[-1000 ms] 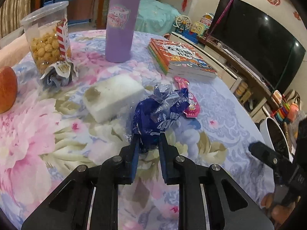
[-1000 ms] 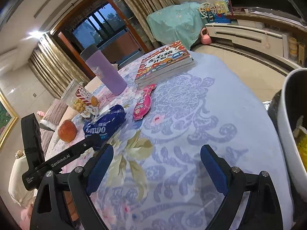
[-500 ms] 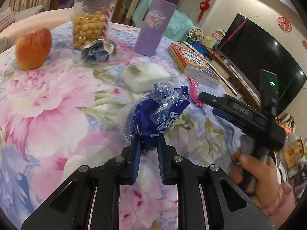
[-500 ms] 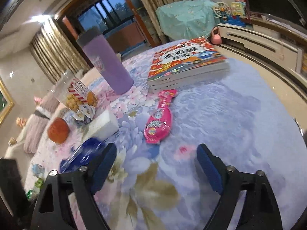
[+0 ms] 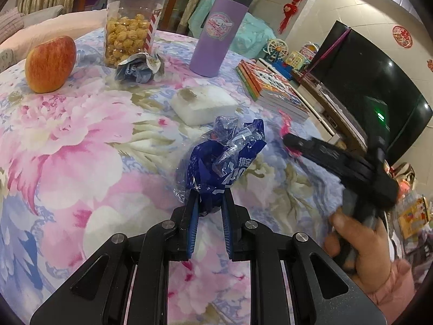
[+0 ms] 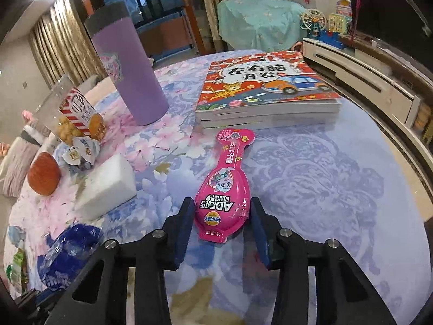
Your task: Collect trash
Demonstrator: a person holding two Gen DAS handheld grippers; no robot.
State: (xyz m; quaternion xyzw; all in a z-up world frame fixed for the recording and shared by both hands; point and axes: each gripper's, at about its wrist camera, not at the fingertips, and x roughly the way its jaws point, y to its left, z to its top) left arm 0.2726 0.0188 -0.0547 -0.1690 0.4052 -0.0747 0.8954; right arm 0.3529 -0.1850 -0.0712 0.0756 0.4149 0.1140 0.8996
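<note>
My left gripper [image 5: 209,205] is clamped on one crumpled blue wrapper [image 5: 224,159], center frame. My right gripper [image 6: 220,216] is closing around one pink snack pouch [image 6: 223,189]; pads look just short of it, I think. Counting outward: one white foam block [image 6: 107,187], one crumpled foil wrapper [image 5: 139,67], one apple [image 5: 50,65], one popcorn jar [image 5: 132,24], one purple tumbler [image 6: 127,73], a book stack [image 6: 266,92]. All on a floral tablecloth [image 5: 81,149], TV [image 5: 379,89] at right.

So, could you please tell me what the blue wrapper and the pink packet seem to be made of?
Blue wrapper: thin glossy plastic film, judging by its crinkles and clear, shiny patches. Pink packet: smooth printed plastic, probably a moulded pouch, given its sheen and flat sealed rim.
</note>
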